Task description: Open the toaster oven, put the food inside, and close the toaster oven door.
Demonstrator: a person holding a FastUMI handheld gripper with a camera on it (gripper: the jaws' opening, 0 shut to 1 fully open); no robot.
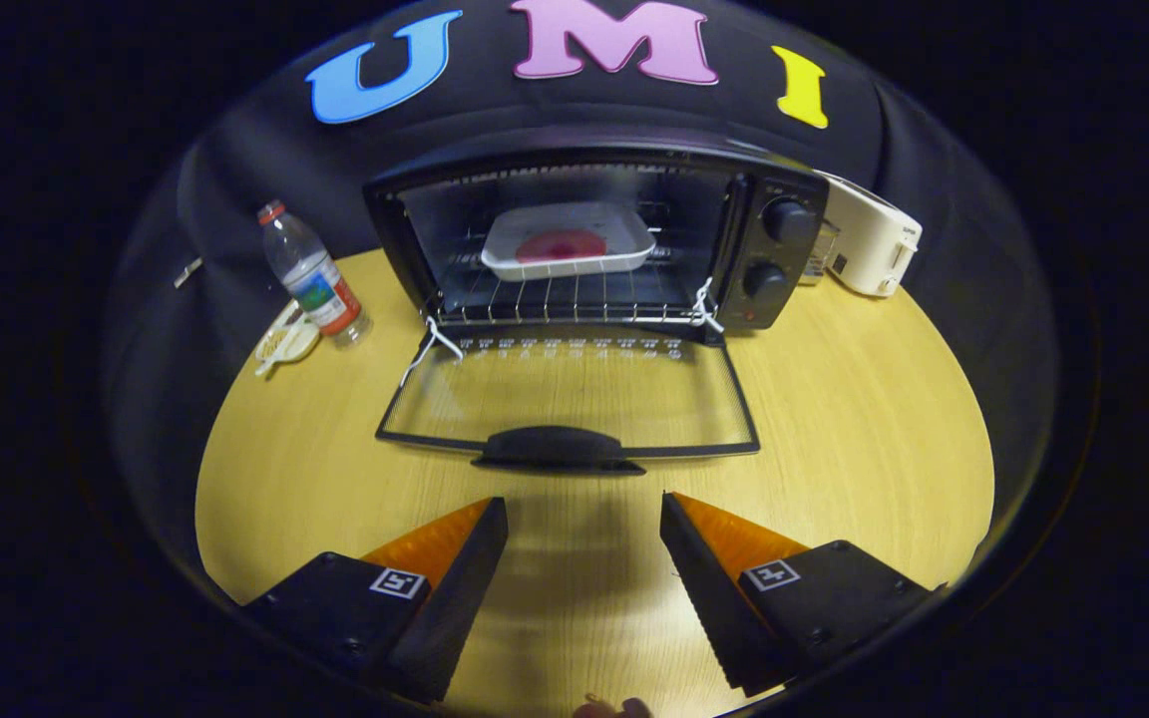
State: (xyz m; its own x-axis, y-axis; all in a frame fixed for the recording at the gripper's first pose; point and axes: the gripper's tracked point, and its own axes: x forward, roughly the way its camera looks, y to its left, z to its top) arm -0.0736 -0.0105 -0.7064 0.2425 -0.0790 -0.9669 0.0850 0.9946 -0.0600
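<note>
the tongs are hanging wide and empty. at 12 o'clock the food tray is already sitting inside the toaster oven. closing looks next: getting under the door handle and lifting.

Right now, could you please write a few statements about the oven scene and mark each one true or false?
1. The oven door lies folded down flat. True.
2. The white tray with the red food sits on the table in front of the oven. False: it rests on the rack inside the oven.
3. The tongs are open and hold nothing. True.
4. The water bottle lies on its side. False: it stands upright beside the oven.
</note>
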